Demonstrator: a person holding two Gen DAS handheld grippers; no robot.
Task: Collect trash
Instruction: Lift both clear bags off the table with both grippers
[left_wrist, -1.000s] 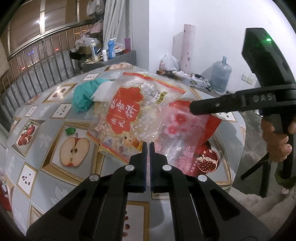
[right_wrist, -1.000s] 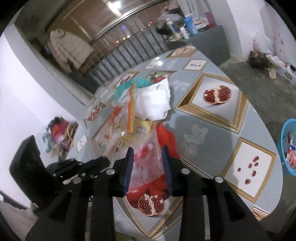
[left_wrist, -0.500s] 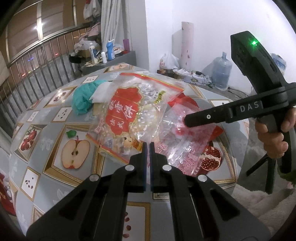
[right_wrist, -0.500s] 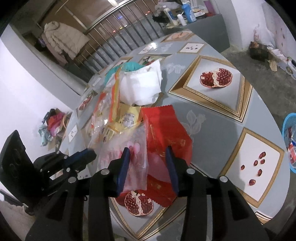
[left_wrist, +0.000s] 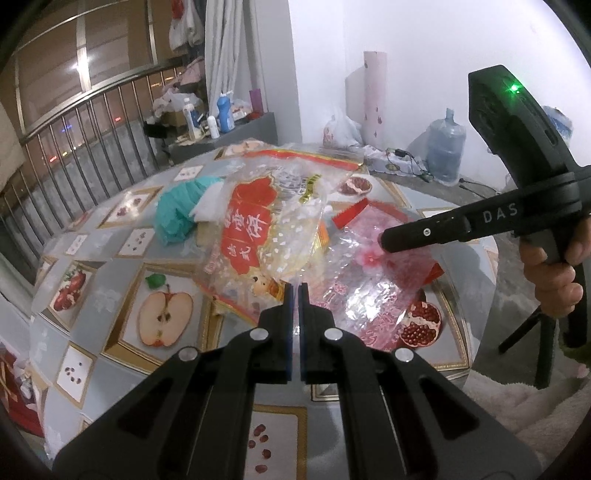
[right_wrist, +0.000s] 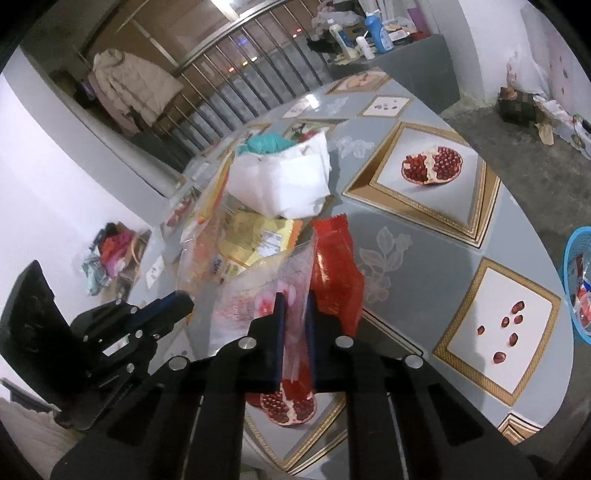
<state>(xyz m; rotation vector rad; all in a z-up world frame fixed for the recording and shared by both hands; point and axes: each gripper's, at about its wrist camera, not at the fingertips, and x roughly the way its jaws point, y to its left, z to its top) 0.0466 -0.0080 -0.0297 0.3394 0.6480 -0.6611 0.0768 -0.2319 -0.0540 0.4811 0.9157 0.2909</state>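
My right claw (right_wrist: 294, 314) has just been closing, and its two pads now pinch the upper edge of a clear plastic bag printed with pink flowers (right_wrist: 255, 302), with the film standing up between them. Seen from the left wrist, the tip of this claw (left_wrist: 386, 240) presses into the same bag (left_wrist: 369, 288), and my right hand (left_wrist: 554, 280) wraps the handle beyond the table's right edge.

My left claw (left_wrist: 294, 291) is fully closed with nothing between the pads; it hovers above the near edge of the table (left_wrist: 110, 299), just short of the trash pile. In the right wrist view it shows at the lower left (right_wrist: 177, 301), beside the pile.

The flowered bag lies near the table's near edge, partly over a red wrapper (right_wrist: 336, 273). Behind it, toward the table's middle, lies a large clear snack bag with a red label (left_wrist: 258, 229), with a yellow packet (right_wrist: 255, 236) under it. A crumpled white tissue (right_wrist: 284, 181) sits on top of the pile farther back, and a teal cloth (left_wrist: 177, 214) lies just behind it, toward the far edge.

The tablecloth carries printed fruit panels. A blue basket (right_wrist: 576, 280) stands on the floor off the table's right side.
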